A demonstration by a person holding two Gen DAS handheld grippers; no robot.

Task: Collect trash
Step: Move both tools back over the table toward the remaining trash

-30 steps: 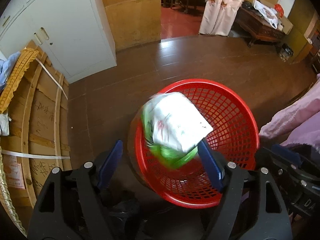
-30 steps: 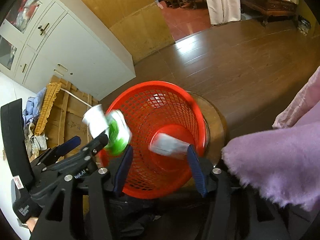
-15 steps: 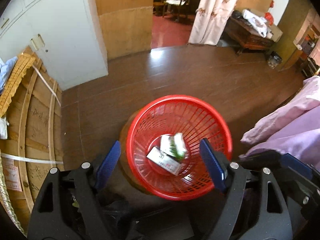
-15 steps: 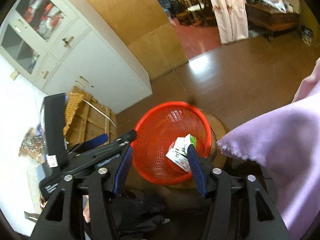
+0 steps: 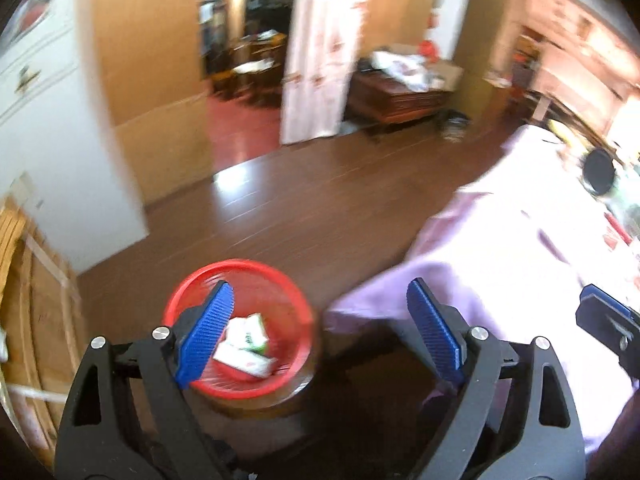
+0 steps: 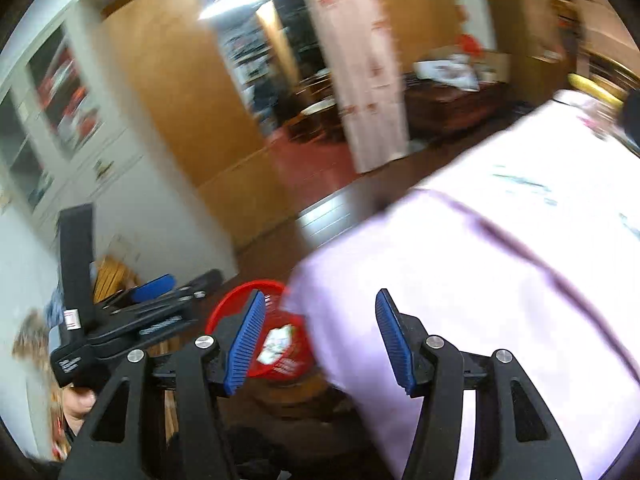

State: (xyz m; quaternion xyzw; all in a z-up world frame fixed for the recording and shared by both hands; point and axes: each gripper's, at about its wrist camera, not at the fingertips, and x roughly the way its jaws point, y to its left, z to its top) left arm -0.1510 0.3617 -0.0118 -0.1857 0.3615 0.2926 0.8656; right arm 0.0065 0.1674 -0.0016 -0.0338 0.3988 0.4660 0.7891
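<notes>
A red mesh basket (image 5: 280,280) stands on a round wooden stool on the floor. It also shows in the right wrist view (image 6: 224,308). Two white and green cartons (image 5: 248,340) lie in its bottom, seen too in the right wrist view (image 6: 276,340). My left gripper (image 5: 320,332) is open and empty, high above the basket. My right gripper (image 6: 320,340) is open and empty, above the basket's right side and the table edge. The left gripper's body (image 6: 132,320) shows at the left of the right wrist view.
A table with a pale purple cloth (image 5: 520,248) fills the right side, also in the right wrist view (image 6: 500,260). White cabinets (image 5: 48,128) and stacked wooden panels (image 5: 24,280) stand at the left. Brown wood floor (image 5: 320,192) lies beyond the basket.
The green and white carton fell from my left gripper into the basket beside the other one. Both grippers then rose and tilted up, away from the basket, toward the table.
</notes>
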